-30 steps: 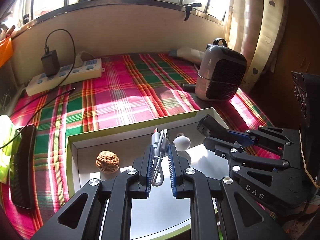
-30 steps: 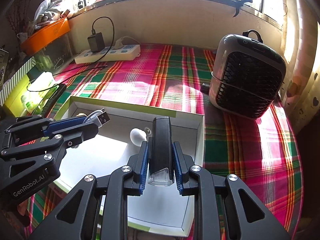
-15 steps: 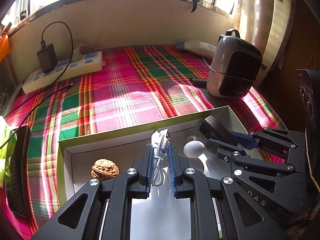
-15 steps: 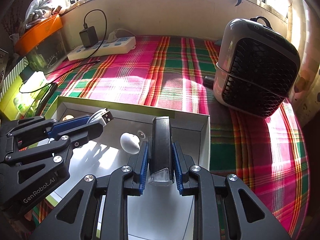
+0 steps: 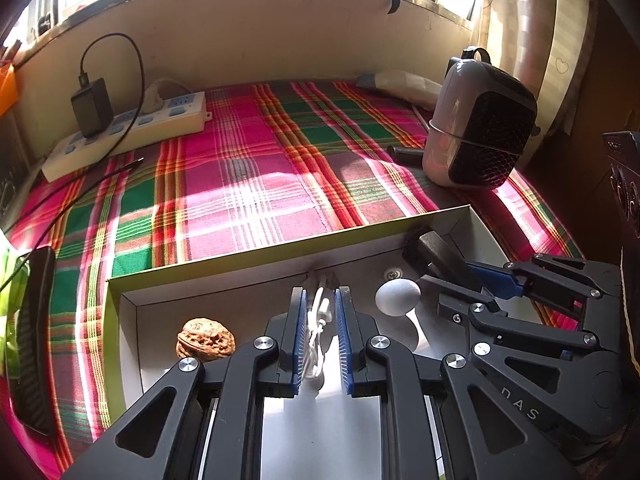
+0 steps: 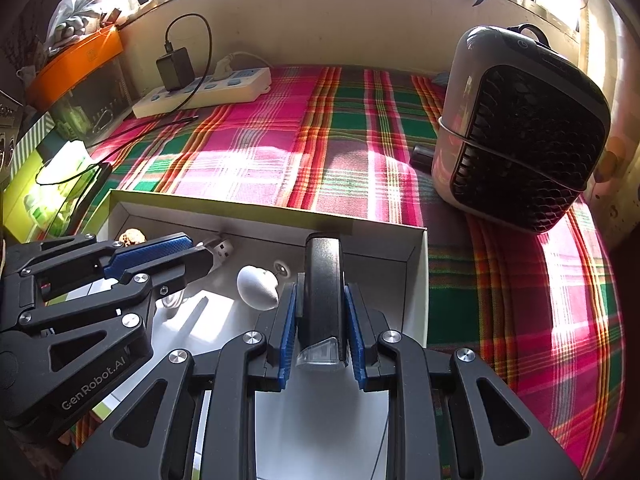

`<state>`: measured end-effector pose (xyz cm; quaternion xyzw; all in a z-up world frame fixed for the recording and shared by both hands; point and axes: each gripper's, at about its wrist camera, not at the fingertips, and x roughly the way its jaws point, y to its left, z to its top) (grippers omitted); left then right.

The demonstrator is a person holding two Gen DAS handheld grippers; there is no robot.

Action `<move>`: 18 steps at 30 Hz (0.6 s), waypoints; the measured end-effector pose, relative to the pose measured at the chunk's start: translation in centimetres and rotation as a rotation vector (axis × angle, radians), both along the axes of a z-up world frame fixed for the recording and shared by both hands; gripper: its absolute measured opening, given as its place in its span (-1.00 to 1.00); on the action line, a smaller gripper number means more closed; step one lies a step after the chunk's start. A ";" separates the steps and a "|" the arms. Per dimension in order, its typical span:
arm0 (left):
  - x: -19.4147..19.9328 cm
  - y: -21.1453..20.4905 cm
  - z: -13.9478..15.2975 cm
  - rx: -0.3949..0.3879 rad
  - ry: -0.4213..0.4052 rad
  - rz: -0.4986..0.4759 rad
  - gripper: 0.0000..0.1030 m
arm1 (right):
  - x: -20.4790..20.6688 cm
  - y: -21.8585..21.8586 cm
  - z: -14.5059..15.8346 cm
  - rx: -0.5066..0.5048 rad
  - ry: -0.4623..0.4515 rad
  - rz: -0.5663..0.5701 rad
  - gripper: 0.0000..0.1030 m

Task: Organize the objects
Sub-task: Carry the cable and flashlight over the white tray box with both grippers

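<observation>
Item: white cable point(image 5: 318, 332), I saw its lower loop hidden behind the left gripper point(image 5: 320, 326). Item: box point(image 5: 248, 258), near edge cut off by frame. Item: walnut point(image 6: 132, 237), mostly hidden.

Your left wrist camera sits right behind the left gripper point(image 5: 320, 300), looking steeply down and forward into the white box point(image 5: 248, 258), very near its floor, with the plaid cloth point(image 5: 248, 184) and the window wall far beyond. Your right wrist camera rides behind the right gripper point(image 6: 322, 300), angled down the same way, just as near, over the box's right part point(image 6: 416, 272). Each view catches the other gripper at its side. Both share the box's far wall, the white egg-shaped thing point(image 5: 397, 297) point(image 6: 257, 287), the power strip point(image 5: 128, 136) point(image 6: 204, 94) far left and the heater point(image 5: 480, 124) point(image 6: 520, 128) far right.
</observation>
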<state>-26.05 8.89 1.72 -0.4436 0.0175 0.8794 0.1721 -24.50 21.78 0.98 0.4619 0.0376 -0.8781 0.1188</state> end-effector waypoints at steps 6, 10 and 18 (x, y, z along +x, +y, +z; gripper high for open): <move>0.0 0.0 0.0 0.004 -0.001 0.000 -0.74 | -0.2 0.2 -0.2 -0.005 -0.002 -0.002 -0.52; 0.0 0.0 -0.1 0.012 -0.014 -0.001 -0.74 | -0.3 0.0 -0.2 -0.004 -0.004 -0.003 -0.52; 0.4 -0.3 0.0 0.016 -0.011 0.004 -0.74 | 0.0 -0.4 0.0 0.019 0.006 -0.001 -0.52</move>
